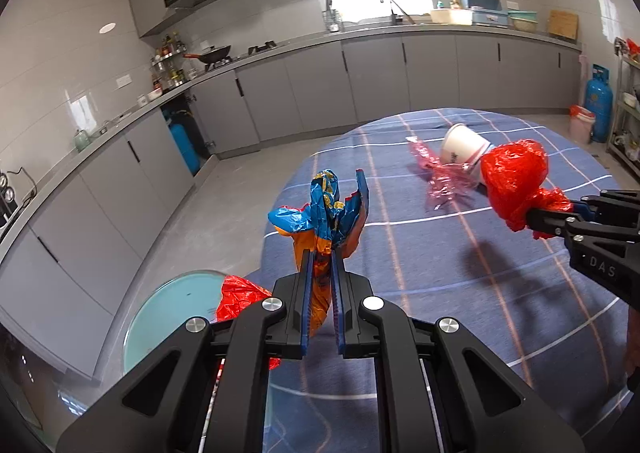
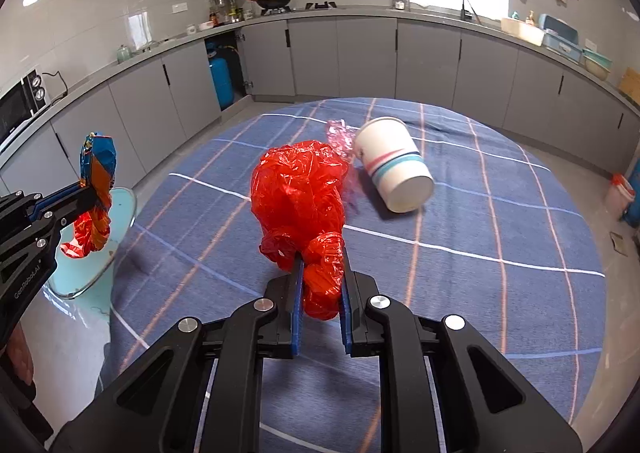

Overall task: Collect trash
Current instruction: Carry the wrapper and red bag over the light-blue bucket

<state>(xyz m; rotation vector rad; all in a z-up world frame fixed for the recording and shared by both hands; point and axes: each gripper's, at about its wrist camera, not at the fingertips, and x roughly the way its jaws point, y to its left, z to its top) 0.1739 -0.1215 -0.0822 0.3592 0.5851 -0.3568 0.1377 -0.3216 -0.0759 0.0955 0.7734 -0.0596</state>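
My left gripper [image 1: 321, 253] is shut on a crumpled blue and orange snack wrapper [image 1: 324, 209], held in the air past the table's left edge; it also shows in the right wrist view [image 2: 98, 165]. My right gripper [image 2: 321, 265] is shut on a crumpled red plastic bag [image 2: 298, 189], held above the table; it also shows in the left wrist view [image 1: 514, 177]. A white paper cup [image 2: 394, 165] with pink and teal stripes lies on its side on the blue checked tablecloth [image 2: 480, 253]. A bit of pink clear film [image 2: 340, 131] lies beside the cup.
A round light-blue bin [image 1: 176, 305] with a red liner [image 1: 240, 297] stands on the floor, below and left of the left gripper. Grey kitchen cabinets [image 2: 360, 57] run along the walls. A blue gas cylinder [image 1: 599, 105] stands at the far right.
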